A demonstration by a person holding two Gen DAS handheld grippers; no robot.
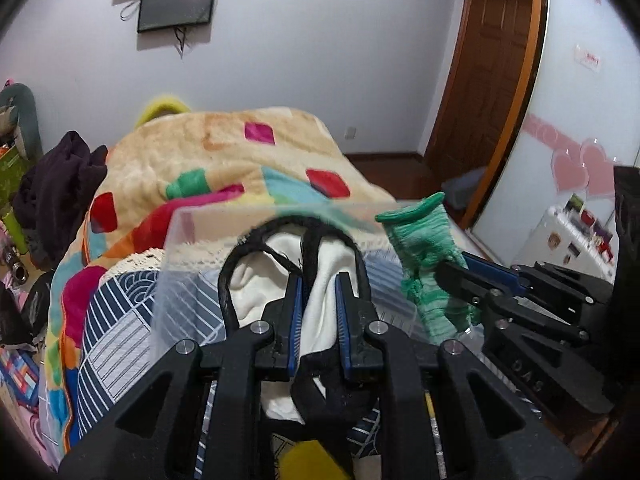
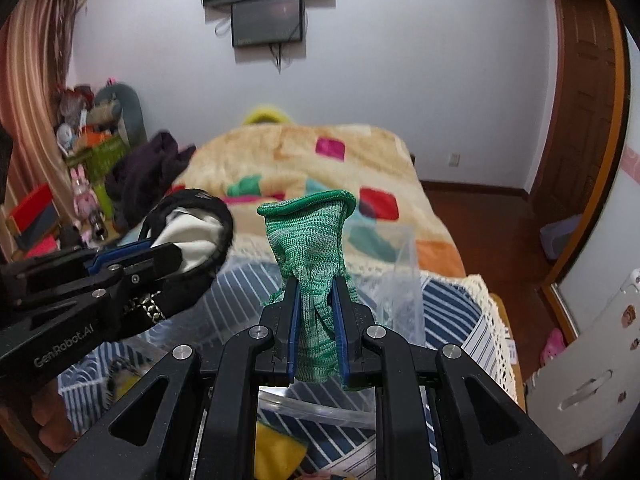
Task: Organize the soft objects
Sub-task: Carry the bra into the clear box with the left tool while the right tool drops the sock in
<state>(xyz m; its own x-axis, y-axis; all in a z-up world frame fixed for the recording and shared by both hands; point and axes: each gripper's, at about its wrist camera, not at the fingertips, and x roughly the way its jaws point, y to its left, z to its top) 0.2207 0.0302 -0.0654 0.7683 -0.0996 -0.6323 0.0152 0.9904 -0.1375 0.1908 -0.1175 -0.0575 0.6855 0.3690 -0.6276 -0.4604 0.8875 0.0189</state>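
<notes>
- Left gripper [image 1: 318,280]: jaws pinched on white garment [image 1: 320,312] with black trim; cloth sits right between the pads and bulges out ahead of the tips, black edging looping up and over in front.
- Right gripper [image 2: 316,284]: jaws pinched on green knit sock [image 2: 308,248]; sock's long axis runs straight forward along the fingers, open cuff at the far end, toe end trailing back past the pads.
- The two grippers are side by side, near each other, both items held up off the bed; in the left wrist view the sock hangs to the right of the left jaws, in the right wrist view the white garment is to the left of the right jaws.
- Clear plastic bin [image 1: 176,248]: just ahead of and below both sets of jaws, its far rim showing beyond the held cloth. Likely drop target, my guess.
- Key relation: bin opening lies forward-down from both; cannot tell which gripper is nearer.
- Striped bedding [image 2: 452,308] under the bin.
- Colourful blanket [image 1: 208,160] farther ahead.
- Dark clothing pile [image 1: 60,184] far left of the jaws.
</notes>
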